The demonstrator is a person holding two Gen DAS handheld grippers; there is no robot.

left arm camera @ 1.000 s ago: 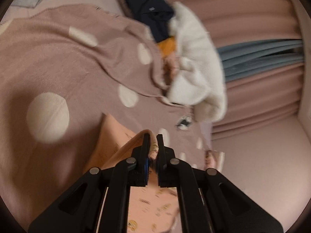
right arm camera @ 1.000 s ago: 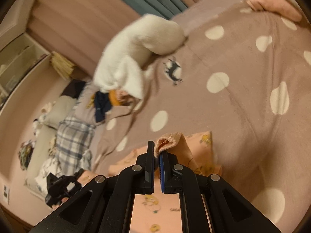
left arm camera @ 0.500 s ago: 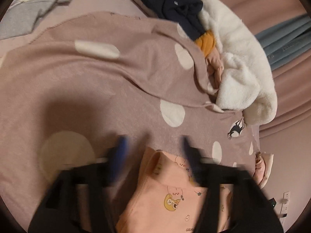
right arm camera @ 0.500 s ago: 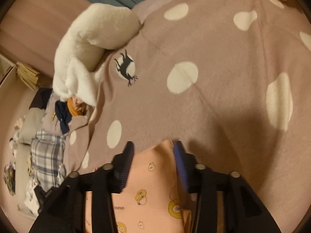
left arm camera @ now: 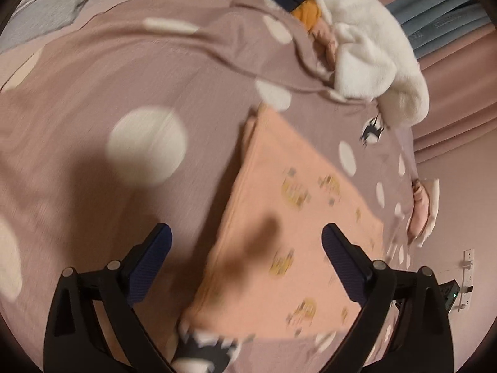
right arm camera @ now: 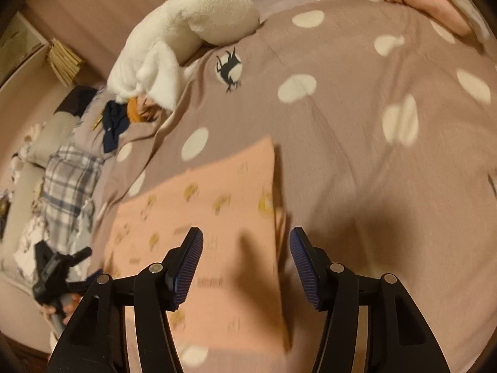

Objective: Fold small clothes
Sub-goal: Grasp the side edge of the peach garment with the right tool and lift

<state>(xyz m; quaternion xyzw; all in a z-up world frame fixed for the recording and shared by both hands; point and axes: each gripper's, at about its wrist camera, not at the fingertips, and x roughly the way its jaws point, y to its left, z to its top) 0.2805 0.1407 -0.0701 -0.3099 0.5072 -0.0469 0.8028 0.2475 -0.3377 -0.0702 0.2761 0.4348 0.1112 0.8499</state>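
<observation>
A small peach garment (left arm camera: 289,227) printed with yellow cartoon figures lies folded flat on a mauve blanket with cream dots (left arm camera: 93,93). My left gripper (left arm camera: 247,248) hovers over the garment's left edge, its jaws still opening, wide apart, nothing pressed between them. In the right wrist view the same peach garment (right arm camera: 198,217) lies below my right gripper (right arm camera: 247,258), which hangs over its right edge with jaws opening and empty. Both views are motion-blurred.
A white fluffy garment (left arm camera: 372,46) (right arm camera: 186,40) and a heap of navy and orange clothes (right arm camera: 121,118) lie at the blanket's far edge. A plaid cloth (right arm camera: 68,183) lies at left. The other gripper, in a hand (right arm camera: 56,273), shows low left. Pink folded items (right arm camera: 425,3) sit far right.
Both grippers were shut on the peach garment's raised edge a second ago; they have opened and let go, and the garment now lies flat. Both cameras have drawn back over it.
</observation>
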